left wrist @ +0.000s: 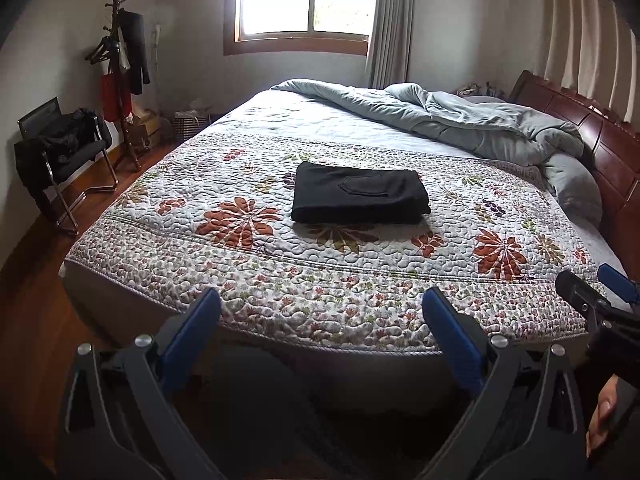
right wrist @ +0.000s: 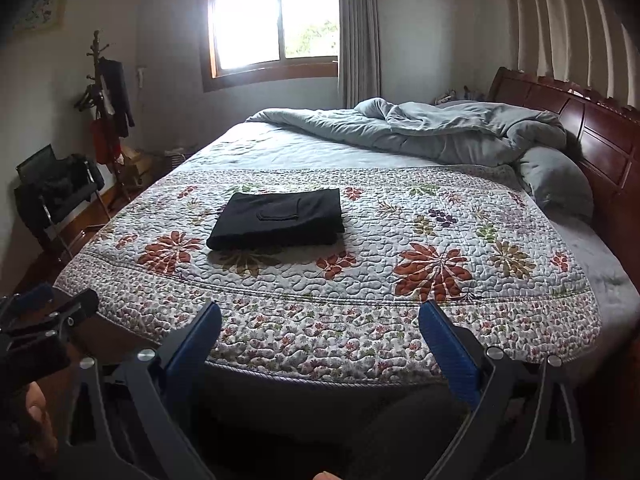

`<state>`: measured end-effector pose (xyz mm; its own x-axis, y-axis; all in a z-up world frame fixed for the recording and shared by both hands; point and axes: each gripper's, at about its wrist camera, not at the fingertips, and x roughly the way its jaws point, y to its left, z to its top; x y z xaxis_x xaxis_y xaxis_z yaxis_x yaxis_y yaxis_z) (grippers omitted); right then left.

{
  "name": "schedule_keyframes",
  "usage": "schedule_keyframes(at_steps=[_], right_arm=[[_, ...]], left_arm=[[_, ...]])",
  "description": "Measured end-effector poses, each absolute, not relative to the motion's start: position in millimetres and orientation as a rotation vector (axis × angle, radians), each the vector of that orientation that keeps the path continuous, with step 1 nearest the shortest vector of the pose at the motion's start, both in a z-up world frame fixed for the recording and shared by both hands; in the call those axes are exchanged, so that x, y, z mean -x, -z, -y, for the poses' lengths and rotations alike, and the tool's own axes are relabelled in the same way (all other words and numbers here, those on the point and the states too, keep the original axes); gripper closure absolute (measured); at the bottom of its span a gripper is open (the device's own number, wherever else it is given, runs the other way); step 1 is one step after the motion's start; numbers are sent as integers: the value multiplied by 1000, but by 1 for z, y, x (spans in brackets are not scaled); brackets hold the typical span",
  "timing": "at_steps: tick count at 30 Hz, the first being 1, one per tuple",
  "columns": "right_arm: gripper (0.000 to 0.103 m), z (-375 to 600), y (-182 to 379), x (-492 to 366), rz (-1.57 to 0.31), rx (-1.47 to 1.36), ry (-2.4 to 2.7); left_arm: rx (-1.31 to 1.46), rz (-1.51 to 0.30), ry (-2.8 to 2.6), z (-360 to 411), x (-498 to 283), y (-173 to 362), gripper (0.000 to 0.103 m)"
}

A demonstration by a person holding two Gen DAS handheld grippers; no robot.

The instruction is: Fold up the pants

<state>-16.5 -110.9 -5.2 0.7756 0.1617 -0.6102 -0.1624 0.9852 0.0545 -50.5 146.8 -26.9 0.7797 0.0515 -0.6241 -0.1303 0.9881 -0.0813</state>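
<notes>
Black pants (left wrist: 360,194) (right wrist: 280,218) lie folded into a neat rectangle on the floral quilt (left wrist: 320,272) (right wrist: 360,280) in the middle of the bed, a back pocket facing up. My left gripper (left wrist: 320,304) hangs open over the bed's near edge, well short of the pants, nothing between its blue pads. My right gripper (right wrist: 320,316) is also open and empty, held back at the near edge, to the right of the pants. The right gripper's tip (left wrist: 600,292) shows at the left wrist view's right side; the left gripper's tip (right wrist: 48,312) shows at the right wrist view's left side.
A rumpled grey duvet (left wrist: 480,124) (right wrist: 440,132) and pillow (right wrist: 556,184) lie at the head by the dark wooden headboard (left wrist: 592,136). Left of the bed stand a chair (left wrist: 60,156) with dark clothes and a coat stand (left wrist: 120,72). Window (left wrist: 308,0) behind.
</notes>
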Motion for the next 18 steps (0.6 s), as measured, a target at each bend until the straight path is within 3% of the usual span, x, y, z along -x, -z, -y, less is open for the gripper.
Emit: schedule_keyframes(at_steps=[18], right_arm=[[4, 109, 11, 7, -670, 8, -175]], left_arm=[[118, -667, -126, -150, 44, 29, 3]])
